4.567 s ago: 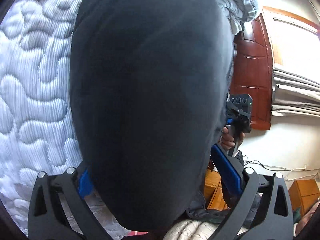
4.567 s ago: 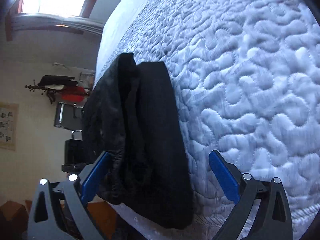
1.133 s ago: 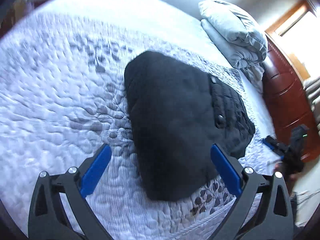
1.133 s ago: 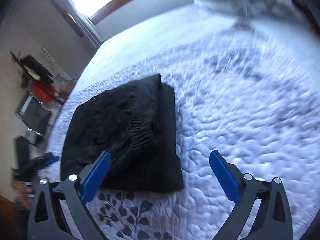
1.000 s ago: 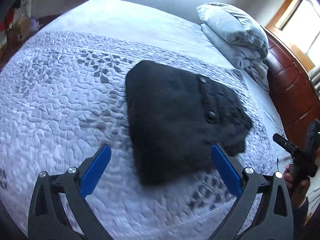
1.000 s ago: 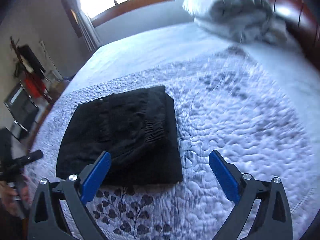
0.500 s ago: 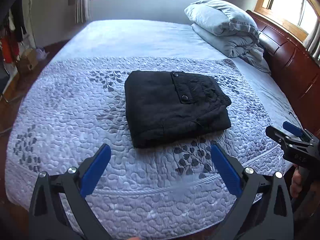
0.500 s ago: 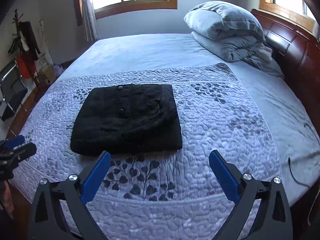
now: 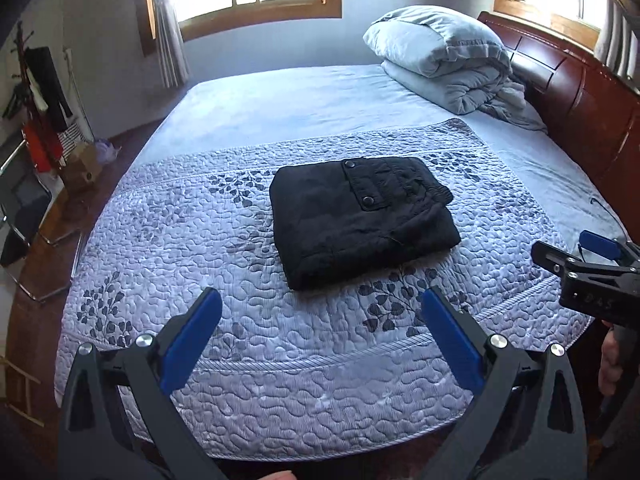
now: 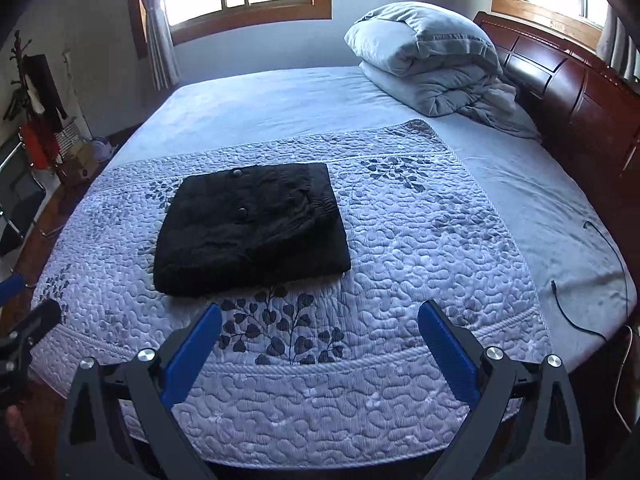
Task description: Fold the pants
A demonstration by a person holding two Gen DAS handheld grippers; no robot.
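The black pants [image 9: 360, 216] lie folded into a compact rectangle on the quilted bedspread [image 9: 280, 360], a buttoned pocket flap facing up. The right wrist view has the same pants [image 10: 252, 228] left of centre. My left gripper [image 9: 320, 320] hovers open near the bed's front edge, well short of the pants, nothing between its blue pads. My right gripper [image 10: 320, 332] is open and empty too, held back from the bed. The right gripper [image 9: 584, 268] also shows at the right edge of the left wrist view, in a hand.
Folded grey bedding [image 9: 444, 64] is piled at the head of the bed by the dark wooden headboard [image 9: 580, 92]. A black cable [image 10: 592, 304] trails over the right side of the sheet. Chairs, boxes and a coat rack [image 9: 36, 92] stand at the left wall.
Both grippers have pulled back and up from the bed. The pants, once filling the left view, now lie small and folded in the middle of the quilt.
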